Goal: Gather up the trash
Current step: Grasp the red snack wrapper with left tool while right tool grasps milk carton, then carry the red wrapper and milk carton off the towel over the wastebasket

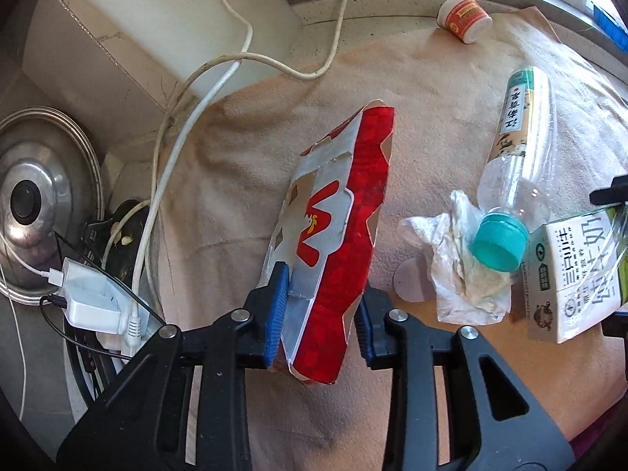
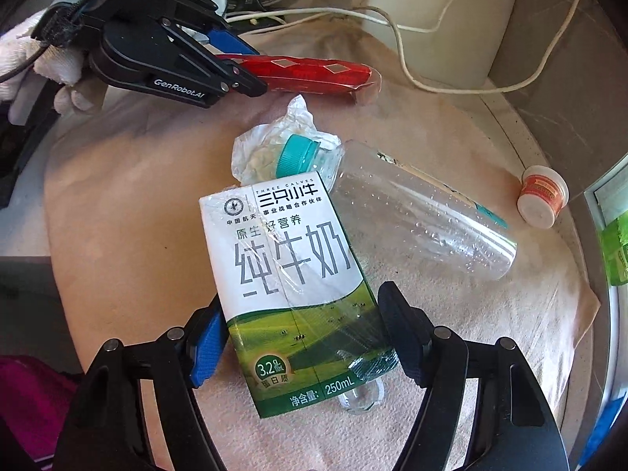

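My left gripper [image 1: 318,312] is shut on a flattened red and silver carton [image 1: 337,231] and holds it over the beige cloth [image 1: 243,165]; the carton also shows in the right wrist view [image 2: 314,72]. My right gripper [image 2: 302,337] is shut on a white and green milk carton [image 2: 290,274], which also shows in the left wrist view [image 1: 577,274]. A clear plastic bottle [image 2: 416,219] with a teal cap [image 2: 296,155] lies beside a crumpled tissue [image 2: 267,149]. A small white jar [image 2: 541,196] lies at the far right.
White cables [image 1: 219,78] and a charger block [image 1: 94,298] lie at the cloth's left edge beside a steel pot lid [image 1: 43,196]. A white box [image 1: 176,11] stands behind. A green bottle [image 2: 616,251] stands by the window sill.
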{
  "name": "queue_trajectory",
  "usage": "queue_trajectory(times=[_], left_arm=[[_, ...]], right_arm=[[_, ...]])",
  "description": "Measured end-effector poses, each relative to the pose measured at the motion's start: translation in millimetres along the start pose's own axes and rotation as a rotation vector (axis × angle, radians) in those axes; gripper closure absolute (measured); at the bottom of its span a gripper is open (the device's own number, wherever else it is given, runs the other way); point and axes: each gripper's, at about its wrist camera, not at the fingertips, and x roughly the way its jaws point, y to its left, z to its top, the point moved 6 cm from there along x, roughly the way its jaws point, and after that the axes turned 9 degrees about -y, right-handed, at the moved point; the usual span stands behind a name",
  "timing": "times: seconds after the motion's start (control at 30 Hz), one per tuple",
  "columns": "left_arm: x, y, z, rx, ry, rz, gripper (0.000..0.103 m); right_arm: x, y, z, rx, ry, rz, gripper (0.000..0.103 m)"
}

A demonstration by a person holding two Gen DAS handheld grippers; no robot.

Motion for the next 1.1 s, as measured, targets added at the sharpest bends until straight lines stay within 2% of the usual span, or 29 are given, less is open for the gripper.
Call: queue_trajectory(times=[0.03, 0.07, 0.23, 0.4, 0.57, 0.83, 1.1], left_arm=[[-1, 3, 1, -0.010, -0.005, 0.006, 0.085], [-2, 5, 1, -0.023, -0.009, 0.007, 0.088], [-12, 25, 1, -0.113, -0.041, -0.015, 0.092], [-29, 38, -5, -0.211, -0.070, -0.068, 0.094], [-47, 38, -16, -0.251, -0.097, -0.092, 0.094], [-87, 29, -39, -0.337, -0.160, -0.134, 0.094], [-134, 12, -58, -0.383, -0.228, -0.138, 0.094]], right_arm=[[0, -1, 0, 0.002, -0.003, 0.004, 0.035], [-3, 0, -1, 0.007, -0.006, 0.009, 0.038], [-10, 3, 0, 0.038, -0.032, 0.038, 0.041], [-18, 5, -1, 0.076, -0.065, 0.062, 0.042], [-28, 9, -5, 0.106, -0.097, 0.063, 0.042], [-51, 6, -9, 0.232, -0.173, 0.070, 0.042], [-84, 10, -15, 0.346, -0.256, 0.062, 0.042]])
